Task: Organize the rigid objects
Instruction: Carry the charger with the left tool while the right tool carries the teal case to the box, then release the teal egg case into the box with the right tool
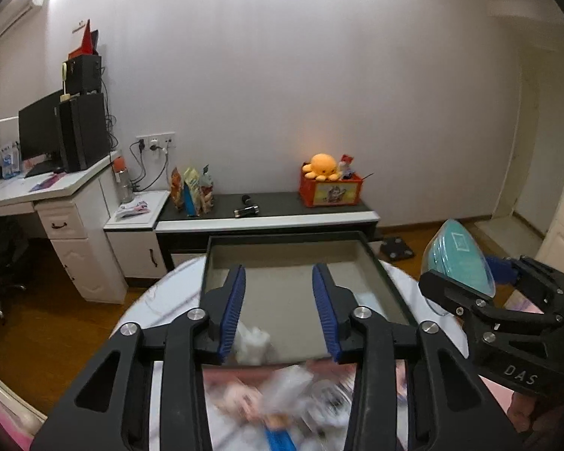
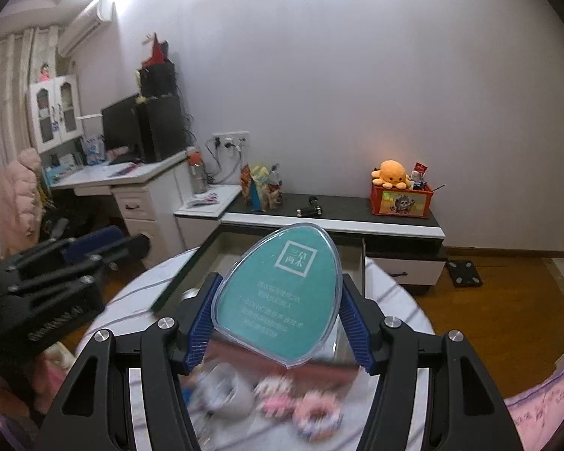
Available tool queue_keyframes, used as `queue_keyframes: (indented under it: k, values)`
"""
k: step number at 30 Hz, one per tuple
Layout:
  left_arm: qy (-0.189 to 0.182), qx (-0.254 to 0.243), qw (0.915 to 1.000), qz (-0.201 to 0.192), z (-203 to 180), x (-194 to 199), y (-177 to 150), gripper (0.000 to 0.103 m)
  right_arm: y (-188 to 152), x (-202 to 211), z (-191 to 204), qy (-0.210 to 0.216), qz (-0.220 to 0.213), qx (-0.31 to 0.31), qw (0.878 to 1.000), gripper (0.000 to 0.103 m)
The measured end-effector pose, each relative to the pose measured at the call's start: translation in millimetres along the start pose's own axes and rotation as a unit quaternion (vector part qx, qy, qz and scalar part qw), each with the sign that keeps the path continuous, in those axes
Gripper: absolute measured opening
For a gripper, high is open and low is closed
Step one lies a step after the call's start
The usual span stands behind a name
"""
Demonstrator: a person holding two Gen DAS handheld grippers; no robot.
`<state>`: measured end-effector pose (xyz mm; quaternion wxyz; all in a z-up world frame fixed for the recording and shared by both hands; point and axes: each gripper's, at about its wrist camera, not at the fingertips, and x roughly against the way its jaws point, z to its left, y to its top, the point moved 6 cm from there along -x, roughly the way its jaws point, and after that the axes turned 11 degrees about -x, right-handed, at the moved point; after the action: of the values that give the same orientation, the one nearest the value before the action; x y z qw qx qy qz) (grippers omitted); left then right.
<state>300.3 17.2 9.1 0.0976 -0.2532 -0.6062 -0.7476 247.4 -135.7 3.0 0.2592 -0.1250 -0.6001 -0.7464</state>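
Round white table (image 1: 161,297) bears a tray (image 1: 282,251) (small items blurred).

The egg-shaped case (image 2: 282,293) is teal under a clear shell, printed with a white square logo and white lines of text. Both claws are black with ribbed blue pads (image 1: 232,312). The tray (image 1: 387,282) has a dark rim and a pale grey-beige floor. The round desk (image 2: 394,293) is glossy white with thin dark lines. Against the wall, an orange plush octopus (image 1: 321,166) sits in a red box (image 1: 331,191).
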Motion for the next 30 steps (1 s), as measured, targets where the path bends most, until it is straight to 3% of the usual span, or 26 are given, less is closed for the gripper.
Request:
queue_keyframes:
  k: [2,7,11,16,17,19,20,21,23,26,30]
  values:
    - [0.007,-0.006,0.9999,0.015,5.3,-29.1,5.3,0.021,10.3,-27.7,-4.3,-0.003,0.011,0.0,1.0,0.062]
    - [-0.004,-0.013,0.9961,0.087,15.1,-98.0,-9.7,0.02,20.5,-87.8,-16.0,-0.012,0.047,0.007,0.999,0.062]
    - [0.016,-0.024,0.9939,0.107,17.7,-119.1,-19.0,0.02,12.6,-116.9,-25.5,-0.022,0.075,0.009,0.997,0.062]
    - [0.008,-0.027,0.9925,0.119,16.3,-126.5,-25.6,0.021,4.7,-134.8,-34.8,-0.022,0.098,-0.002,0.995,0.062]
    - [0.014,-0.03,0.9924,0.119,16.6,-128.1,-25.0,0.026,4.7,-137.5,-35.1,-0.028,0.099,0.002,0.995,0.062]
    - [0.023,-0.031,0.9919,0.121,17.8,-132.7,-24.3,0.059,5.6,-143.0,-33.9,-0.039,0.097,0.012,0.994,0.062]
    - [0.024,-0.031,0.992,0.12,18.4,-133.9,-24.7,0.093,6.7,-145.1,-33.1,-0.041,0.097,0.015,0.994,0.062]
    - [0.029,-0.029,0.9928,0.112,19.4,-134.2,-24.3,0.103,7.5,-146.8,-33.0,-0.044,0.094,0.018,0.994,0.063]
    - [0.044,-0.03,0.9939,0.097,23.5,-132.6,-22.2,0.103,11.0,-147.7,-33.6,-0.054,0.09,0.016,0.994,0.082]
    - [0.058,-0.038,0.9927,0.098,27.2,-133.7,-22.3,0.103,15.6,-143.8,-37.5,-0.056,0.08,0.009,0.995,0.083]
    - [0.051,-0.03,0.9923,0.109,31.4,-137.2,-25.5,0.103,17.0,-144.3,-41.2,-0.059,0.083,0.005,0.995,0.083]
